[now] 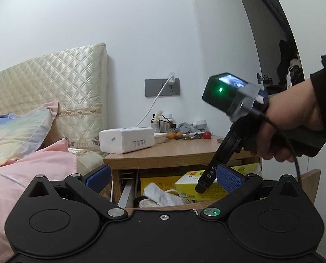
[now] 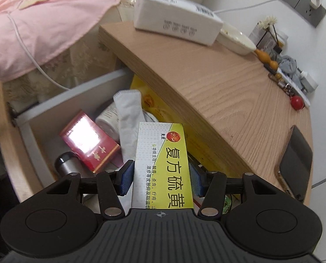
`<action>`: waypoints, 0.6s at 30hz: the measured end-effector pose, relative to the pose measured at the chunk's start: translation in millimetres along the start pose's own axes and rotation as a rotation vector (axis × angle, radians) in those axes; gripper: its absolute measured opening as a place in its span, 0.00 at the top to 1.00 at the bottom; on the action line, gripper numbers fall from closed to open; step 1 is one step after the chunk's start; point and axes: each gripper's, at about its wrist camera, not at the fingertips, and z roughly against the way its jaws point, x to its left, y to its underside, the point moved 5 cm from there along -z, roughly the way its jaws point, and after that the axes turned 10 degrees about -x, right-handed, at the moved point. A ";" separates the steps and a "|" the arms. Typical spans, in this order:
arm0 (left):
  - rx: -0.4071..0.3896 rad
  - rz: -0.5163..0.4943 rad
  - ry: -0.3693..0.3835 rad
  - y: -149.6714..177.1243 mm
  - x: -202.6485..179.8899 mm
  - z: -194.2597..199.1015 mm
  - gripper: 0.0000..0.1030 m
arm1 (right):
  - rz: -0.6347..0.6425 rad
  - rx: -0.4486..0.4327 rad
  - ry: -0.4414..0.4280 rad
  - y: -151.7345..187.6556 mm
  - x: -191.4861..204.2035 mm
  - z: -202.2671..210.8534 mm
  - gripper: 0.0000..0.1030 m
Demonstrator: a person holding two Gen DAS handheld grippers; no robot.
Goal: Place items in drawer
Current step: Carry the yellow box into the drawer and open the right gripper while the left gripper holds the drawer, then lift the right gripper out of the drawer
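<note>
Bedroom corner: white wall, quilted cream headboard (image 1: 53, 83), pink bedding (image 1: 31, 168) lying left of a wooden nightstand (image 2: 239, 100). Nightstand top is carrying a white tissue pack (image 2: 176, 19), a cream dish (image 2: 235, 39), a dark phone (image 2: 294, 164) near the right edge, and small clutter along the wall that's too small to identify beyond a red ball (image 2: 297, 102). Drawer (image 2: 11, 135) is standing pulled out under the top; its back half is hiding beneath the tabletop.

Right gripper (image 2: 160, 178) is clamping a yellow-green medicine box (image 2: 163, 164) between its blue pads, hovering over the open drawer. Box's near end is cut off by the gripper body. Below it: red box (image 2: 88, 142), white cloth (image 2: 127, 118), white bottle (image 2: 107, 118) partly covered by the cloth, a dark cylinder (image 2: 65, 164) at the front wall, yellow packaging further back, mostly hidden.

Left gripper (image 1: 163, 176) is sitting spread wide, nothing between the pads, aimed at the drawer from the front. Right hand (image 1: 294, 120) gripping its handle is showing there, sleeve cut off at the frame edge.
</note>
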 end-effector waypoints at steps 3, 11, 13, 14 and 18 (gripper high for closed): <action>0.003 -0.006 0.000 0.9 -0.3 -0.6 0.01 | -0.008 0.009 -0.006 5.1 0.6 -6.9 0.45; 0.010 -0.001 0.002 2.0 -0.4 -0.7 0.01 | -0.040 0.013 -0.009 11.6 -2.2 -13.2 0.44; 0.013 0.001 0.001 2.3 -0.2 -1.1 0.01 | -0.061 -0.001 -0.008 10.3 -4.6 -8.8 0.34; 0.013 0.000 0.002 2.3 -0.4 -1.1 0.01 | -0.069 -0.014 -0.001 8.9 -6.4 -4.9 0.31; 0.009 -0.002 0.002 1.3 -0.7 -0.7 0.01 | -0.092 -0.084 0.040 1.8 -13.6 17.3 0.17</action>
